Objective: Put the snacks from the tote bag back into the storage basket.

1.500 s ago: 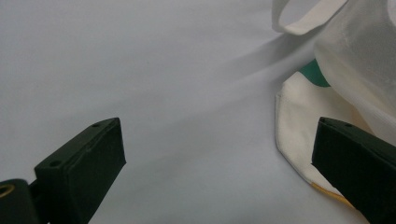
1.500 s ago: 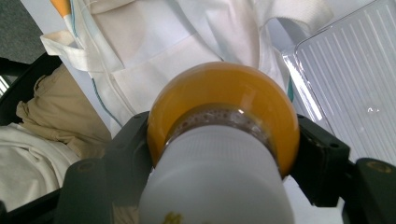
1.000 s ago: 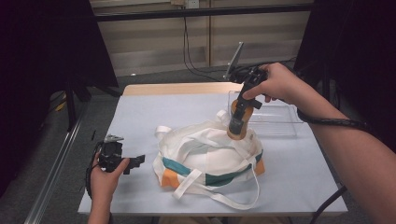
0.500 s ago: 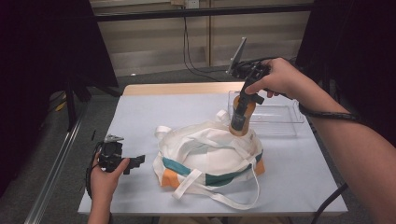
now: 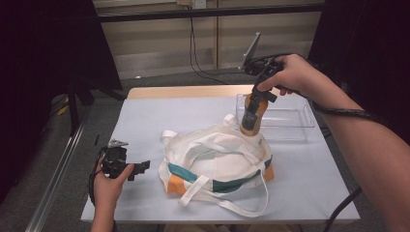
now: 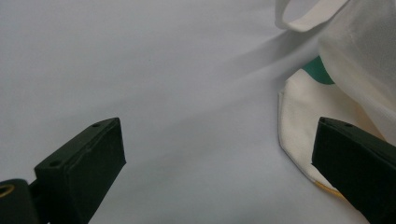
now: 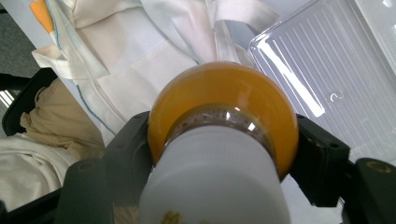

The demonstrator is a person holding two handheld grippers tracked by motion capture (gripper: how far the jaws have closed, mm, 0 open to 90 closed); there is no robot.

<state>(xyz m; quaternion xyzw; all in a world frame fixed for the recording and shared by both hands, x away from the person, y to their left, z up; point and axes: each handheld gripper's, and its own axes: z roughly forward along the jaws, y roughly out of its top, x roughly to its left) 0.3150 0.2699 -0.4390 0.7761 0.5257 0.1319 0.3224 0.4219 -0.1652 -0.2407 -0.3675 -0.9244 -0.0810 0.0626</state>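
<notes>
A white tote bag point(image 5: 217, 162) with teal and orange panels lies crumpled in the middle of the table, its straps loose toward the front. My right gripper point(image 5: 257, 95) points down, shut on an orange bottle with a white cap point(image 5: 251, 118). The bottle hangs just above the bag's far right edge. In the right gripper view the bottle point(image 7: 224, 107) sits between both jaws, with the bag point(image 7: 130, 56) below it. At the front left my left gripper point(image 5: 139, 167) rests low and open. Its jaws stand wide apart over bare table, beside the bag's corner point(image 6: 303, 116).
A clear plastic tray point(image 5: 290, 121) stands behind the bag at the back right, also in the right gripper view point(image 7: 327, 65). The pale table top point(image 5: 145, 121) has free room on the left. A metal rail point(image 5: 58, 183) runs along the floor at the left.
My right gripper has lifted the orange bottle a little, up from the bag's far edge. The left hand and its gripper have stayed where they were.
</notes>
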